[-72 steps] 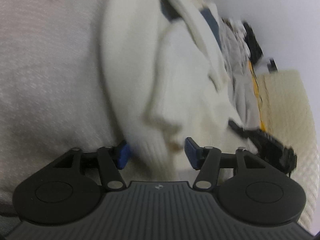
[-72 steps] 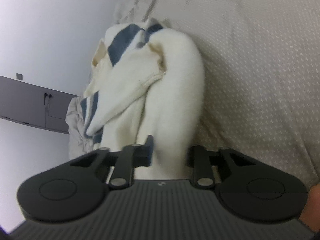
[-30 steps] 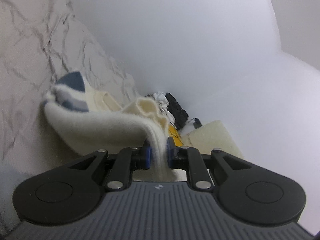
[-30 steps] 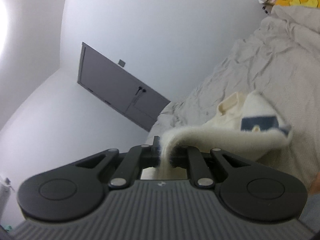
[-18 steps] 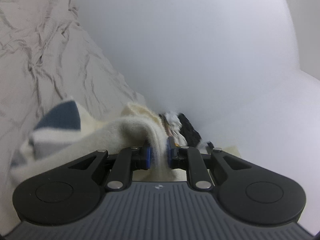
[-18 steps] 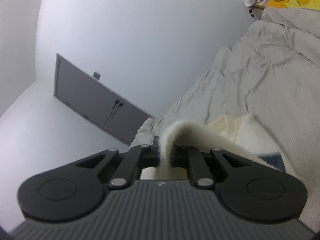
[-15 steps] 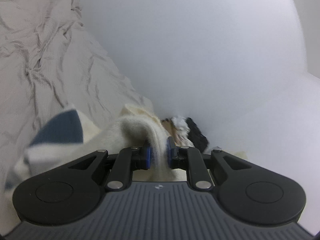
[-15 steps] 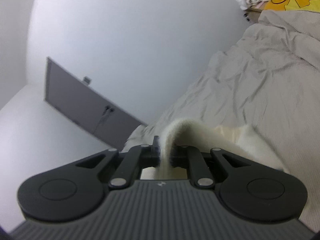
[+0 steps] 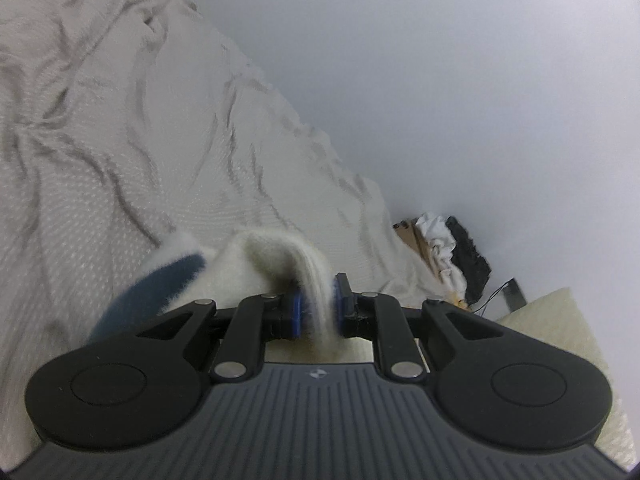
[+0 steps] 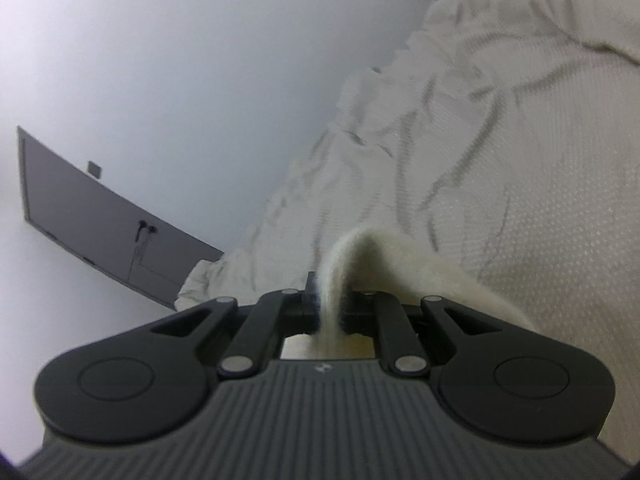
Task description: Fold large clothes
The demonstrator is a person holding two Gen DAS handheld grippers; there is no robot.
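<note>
A fluffy cream sweater [image 9: 276, 256] with a navy stripe [image 9: 156, 288] hangs from both grippers, lifted above a wrinkled beige bedspread [image 9: 120, 160]. My left gripper [image 9: 318, 306] is shut on a fold of its cream fabric, which drapes over the blue pads to the left. My right gripper [image 10: 330, 304] is shut on another fold of the same sweater [image 10: 404, 264], which trails off to the lower right. Most of the sweater is hidden below the gripper bodies.
A pile of white, black and tan clothes [image 9: 448, 248] lies at the far end of the bed beside a cream cushion [image 9: 556, 320]. A grey door [image 10: 100, 220] is set in the white wall. The bedspread [image 10: 520, 140] fills the right side.
Both grippers have risen and tilted with the sweater still clamped. Less of the sweater shows in each view, and more bedspread and wall are in sight.
</note>
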